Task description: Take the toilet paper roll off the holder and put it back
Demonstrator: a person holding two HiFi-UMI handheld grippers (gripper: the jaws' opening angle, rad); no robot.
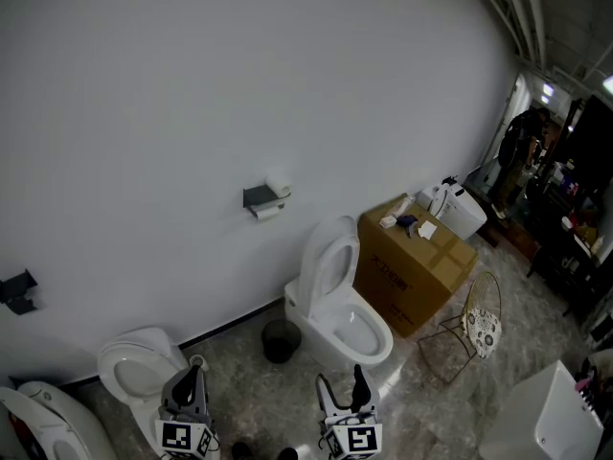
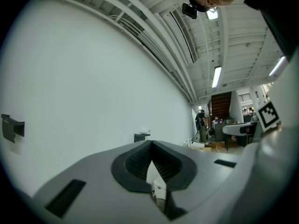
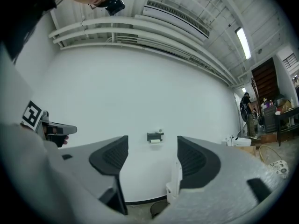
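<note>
A grey toilet paper holder [image 1: 261, 196] is fixed to the white wall, well ahead of both grippers. A white roll [image 1: 268, 213] hangs under it, and a second small roll [image 1: 278, 186] rests on top. The right gripper view shows the holder [image 3: 155, 136] and its roll [image 3: 155, 142] far off, framed between the jaws. It is small and distant in the left gripper view [image 2: 141, 136]. My left gripper [image 1: 192, 377] [image 2: 150, 146] is shut with nothing in it. My right gripper [image 1: 341, 379] [image 3: 153, 155] is open and empty. Both point level at the wall.
A white toilet [image 1: 335, 305] with its lid up stands below the holder, with a black bin [image 1: 281, 340] to its left. A cardboard box [image 1: 414, 262] and a wire stand [image 1: 469, 329] are on its right. Another toilet [image 1: 144, 367] sits by my left gripper. A person [image 1: 522, 147] stands far right.
</note>
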